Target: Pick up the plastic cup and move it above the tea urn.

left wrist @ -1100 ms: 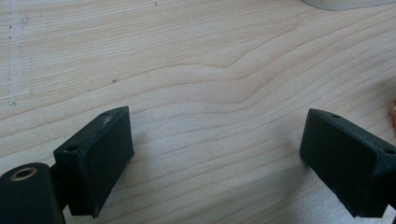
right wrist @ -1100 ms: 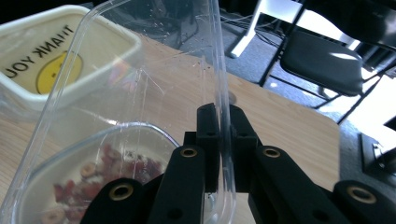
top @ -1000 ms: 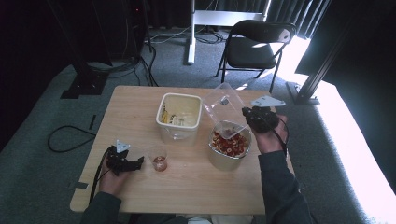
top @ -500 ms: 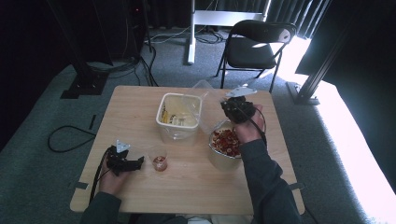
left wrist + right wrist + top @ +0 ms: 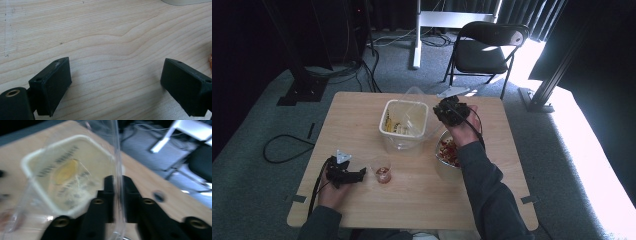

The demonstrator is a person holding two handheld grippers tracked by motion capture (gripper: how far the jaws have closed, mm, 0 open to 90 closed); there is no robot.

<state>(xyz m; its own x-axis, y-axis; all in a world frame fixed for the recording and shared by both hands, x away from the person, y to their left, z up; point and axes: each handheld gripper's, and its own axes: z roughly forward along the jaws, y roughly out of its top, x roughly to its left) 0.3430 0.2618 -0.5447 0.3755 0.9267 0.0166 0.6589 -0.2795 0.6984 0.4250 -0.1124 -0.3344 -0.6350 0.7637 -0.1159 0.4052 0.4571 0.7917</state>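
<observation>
A clear plastic lid [image 5: 415, 100] hangs tilted over the cream square container [image 5: 404, 125] at the table's middle. My right gripper [image 5: 437, 112] holds the lid by its edge from the right. In the right gripper view the lid's rim [image 5: 117, 157] runs between the two black jaws of this gripper [image 5: 118, 195], which have just been opening but still sit against it; the container [image 5: 67, 172] lies blurred below. My left gripper [image 5: 362, 175] rests open on the table beside a small clear cup [image 5: 383, 172] of reddish stuff. The left gripper view has this gripper [image 5: 115, 82] wide open over bare wood.
A clear bowl [image 5: 447, 155] of red and orange pieces stands right of the container, under my right forearm. The wooden table [image 5: 357, 115] sits on grey carpet. A black folding chair [image 5: 487, 45] stands behind it, and cables lie on the floor at the left.
My right hand has carried the lid leftward, from above the bowl to over the container's right side. The left hand and gripper have stayed put.
</observation>
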